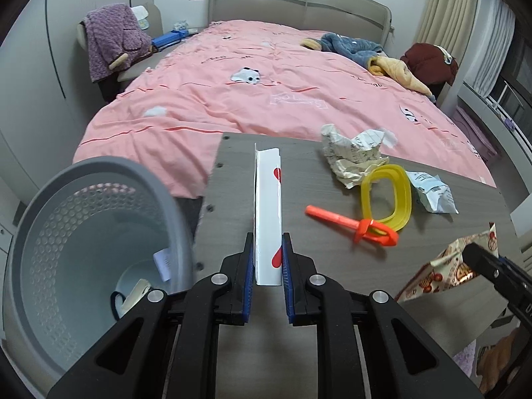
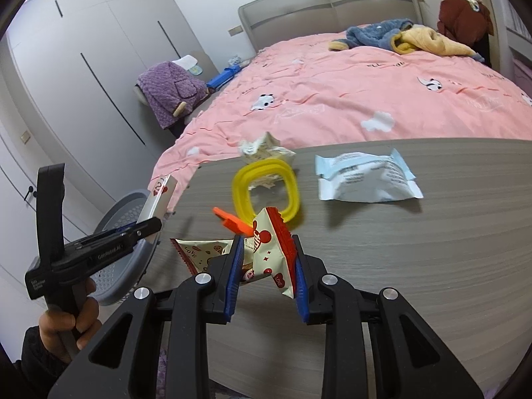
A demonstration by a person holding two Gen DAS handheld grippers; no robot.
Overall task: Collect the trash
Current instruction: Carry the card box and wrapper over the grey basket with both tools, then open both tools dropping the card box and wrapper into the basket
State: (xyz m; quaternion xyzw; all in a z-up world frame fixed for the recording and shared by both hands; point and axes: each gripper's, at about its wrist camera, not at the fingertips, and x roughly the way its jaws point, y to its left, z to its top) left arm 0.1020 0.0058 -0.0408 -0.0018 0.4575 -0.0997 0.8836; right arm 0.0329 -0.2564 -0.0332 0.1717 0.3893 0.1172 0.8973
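My left gripper [image 1: 267, 244] is shut on a folded white card with red hearts [image 1: 267, 206], held over the table's left part beside the grey trash bin [image 1: 66, 232]. My right gripper [image 2: 266, 249] is shut on a cream and red snack wrapper [image 2: 269, 249], held above the grey table [image 2: 399, 266]. The wrapper also shows in the left wrist view [image 1: 449, 266]. On the table lie crumpled paper [image 1: 352, 156], a pale blue and white packet [image 2: 365, 178], a yellow ring [image 2: 266, 193] and an orange tool [image 1: 349, 221].
The bin holds some paper and stands off the table's left edge. A bed with a pink cover [image 1: 266, 83] lies beyond the table. Clothes lie on the bed's far side [image 1: 365, 53]. A chair with a purple robe [image 1: 109, 43] stands at the left.
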